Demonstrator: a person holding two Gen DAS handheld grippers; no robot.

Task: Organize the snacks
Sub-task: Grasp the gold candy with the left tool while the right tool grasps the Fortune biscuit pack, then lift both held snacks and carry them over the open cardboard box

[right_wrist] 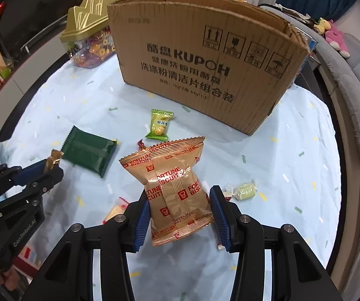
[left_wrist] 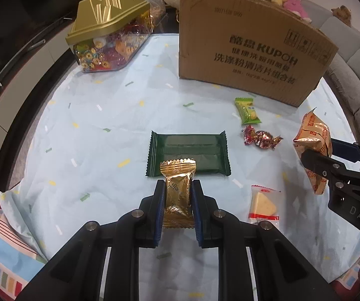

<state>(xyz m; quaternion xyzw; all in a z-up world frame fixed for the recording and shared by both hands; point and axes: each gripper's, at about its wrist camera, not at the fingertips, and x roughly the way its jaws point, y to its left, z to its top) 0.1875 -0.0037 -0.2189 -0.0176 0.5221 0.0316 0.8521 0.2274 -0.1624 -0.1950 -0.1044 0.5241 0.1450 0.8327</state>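
Pale cloth [left_wrist: 84,115] covers table; box [left_wrist: 250,50] interior hidden. Left gripper [left_wrist: 178,208] clamps gold packet [left_wrist: 177,193]; right gripper [right_wrist: 180,210] pinches biscuit bag [right_wrist: 174,183], red candy mostly hidden behind.

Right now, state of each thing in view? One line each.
Left gripper: shut on small gold foil snack packet, lifted.
Right gripper: shut on orange Fortune Biscuits bag, lifted.
Brown cardboard box: upright, top open.
Clear candy jar, gold lid: lid on.
Dark green flat wrapper: lying flat on the cloth.
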